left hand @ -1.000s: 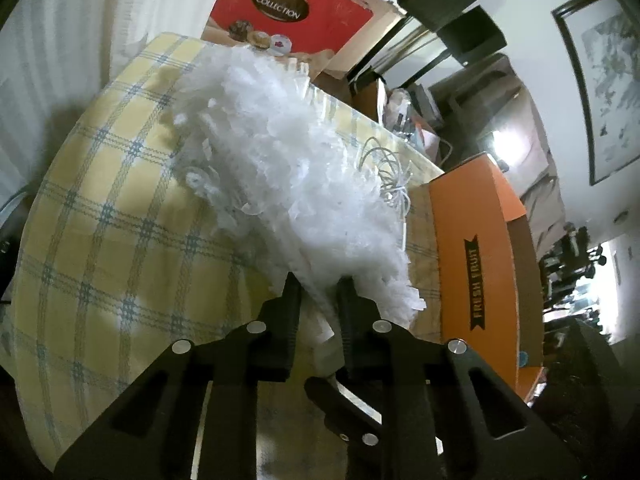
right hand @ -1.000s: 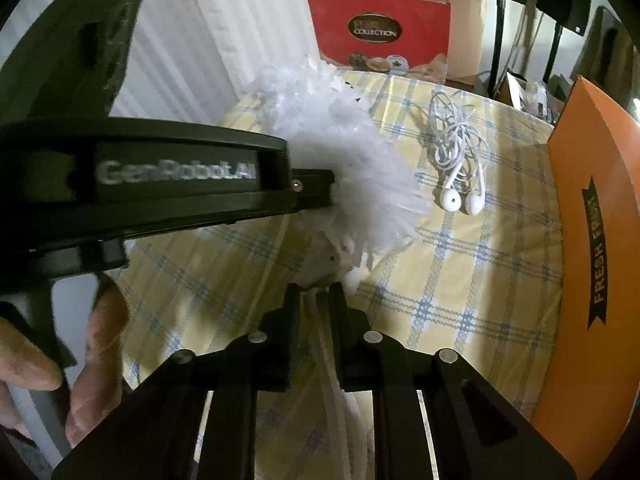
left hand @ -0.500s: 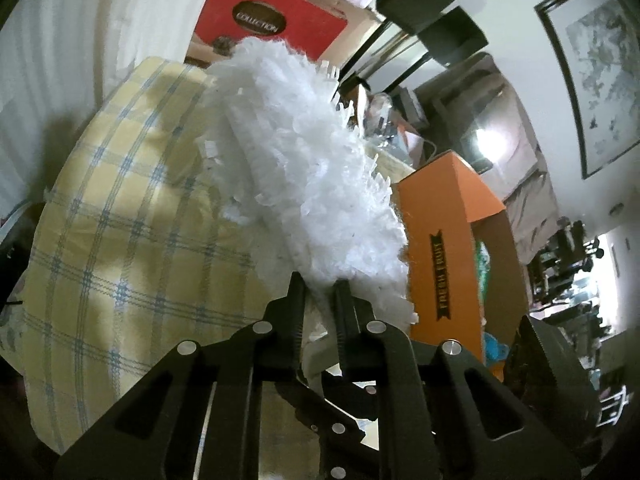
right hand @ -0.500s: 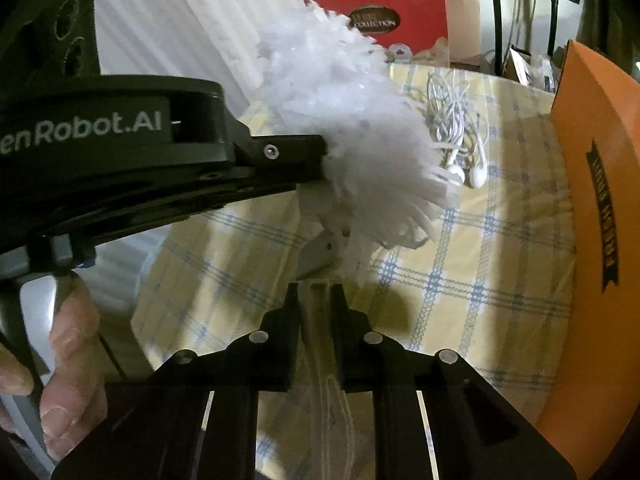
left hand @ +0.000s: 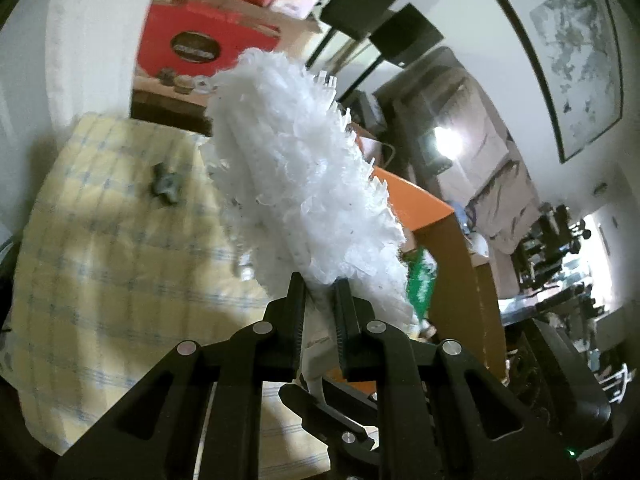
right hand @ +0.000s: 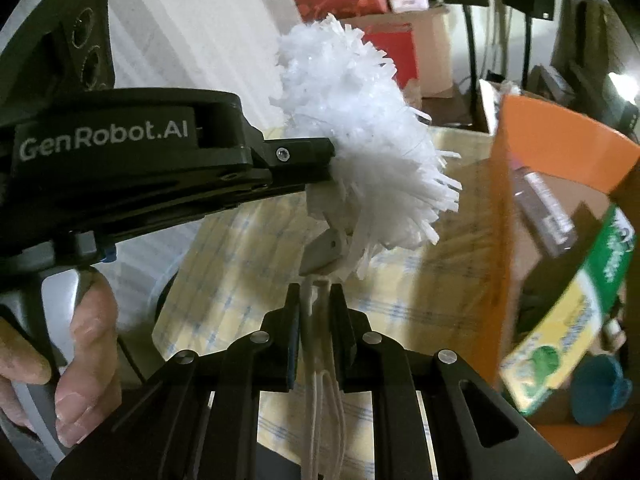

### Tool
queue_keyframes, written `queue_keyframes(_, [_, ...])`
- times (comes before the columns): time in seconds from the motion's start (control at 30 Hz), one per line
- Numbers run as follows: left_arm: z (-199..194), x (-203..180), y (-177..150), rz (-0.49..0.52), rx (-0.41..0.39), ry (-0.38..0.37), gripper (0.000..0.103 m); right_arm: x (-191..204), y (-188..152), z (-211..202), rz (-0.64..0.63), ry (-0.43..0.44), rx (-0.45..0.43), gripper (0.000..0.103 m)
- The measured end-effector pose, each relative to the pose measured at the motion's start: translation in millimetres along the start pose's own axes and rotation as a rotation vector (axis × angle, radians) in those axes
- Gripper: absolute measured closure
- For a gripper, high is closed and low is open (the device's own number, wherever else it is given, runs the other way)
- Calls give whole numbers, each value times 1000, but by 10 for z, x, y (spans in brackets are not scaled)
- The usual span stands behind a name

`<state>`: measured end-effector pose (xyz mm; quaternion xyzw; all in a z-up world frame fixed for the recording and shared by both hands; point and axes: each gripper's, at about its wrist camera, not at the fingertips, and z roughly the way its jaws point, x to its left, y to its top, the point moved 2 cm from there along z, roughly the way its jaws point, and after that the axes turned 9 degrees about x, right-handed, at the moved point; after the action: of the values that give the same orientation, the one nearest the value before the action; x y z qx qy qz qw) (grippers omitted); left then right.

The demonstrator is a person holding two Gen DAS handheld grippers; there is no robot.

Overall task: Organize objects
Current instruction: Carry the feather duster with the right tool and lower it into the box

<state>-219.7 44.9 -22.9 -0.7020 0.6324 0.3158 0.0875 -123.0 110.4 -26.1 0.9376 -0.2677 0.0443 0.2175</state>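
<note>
A fluffy white duster [left hand: 304, 184] is held up in the air above the yellow checked tablecloth [left hand: 100, 260]. My left gripper [left hand: 320, 280] is shut on the base of its head. My right gripper [right hand: 316, 292] is shut on its white handle [right hand: 320, 344], just below the head [right hand: 360, 148]. The left gripper [right hand: 304, 164] reaches in from the left in the right wrist view. An open orange cardboard box [right hand: 520, 216] stands at the right of the table and holds a green and yellow packet [right hand: 568, 312].
A small grey object [left hand: 164, 188] lies on the tablecloth at the far left. A blue cup [right hand: 596, 392] sits in the orange box [left hand: 444, 240]. Red gift boxes [left hand: 208, 48] stand behind the table. A white curtain [right hand: 192, 40] hangs at the left.
Both grippers have lifted the duster off the table and carried it up and toward the orange box. The box's inside now shows; the earphones have left view.
</note>
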Motion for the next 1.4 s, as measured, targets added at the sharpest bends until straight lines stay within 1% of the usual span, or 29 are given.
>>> queue_keyframes(0.23, [229,-457,117,24,31,-36,90,-395,60,-328,35,-37,-4,91])
queue_keyframes(0.37, [453,-740,161,41,52,-39,90,-699,59,-458,57,-63,4,91])
queue_keyframes(0.53, [777,-988,187,43,85,-41,90,-1077,-2,-554,78,-98,22,91])
queue_keyframes(0.7, [1053,-1097,198,17,124,-64,89,-1421,-40,-597,107,-104,40,91])
queue_keyframes(0.9, [1252,-1164,219,12,147,-65,88,-1634,-86,-601,86,-115,72,90])
queue_keyframes(1.0, [1303,-1194,206,18,157,-62,88,-1740,-84,-565,78,-134,89,90])
queue_keyframes(1.17, [1417,-1251,173,44,204,-39,88,-1898,-109,-405,53,-191,149,88])
queue_keyframes(1.3, [1463,-1241,118,53,221,-27,88,-1990,-197,-351,63,-198,162,89])
queue_keyframes(1.4, [1455,-1199,93,53,232,-16,90,-2045,-257,-335,75,-195,165,89])
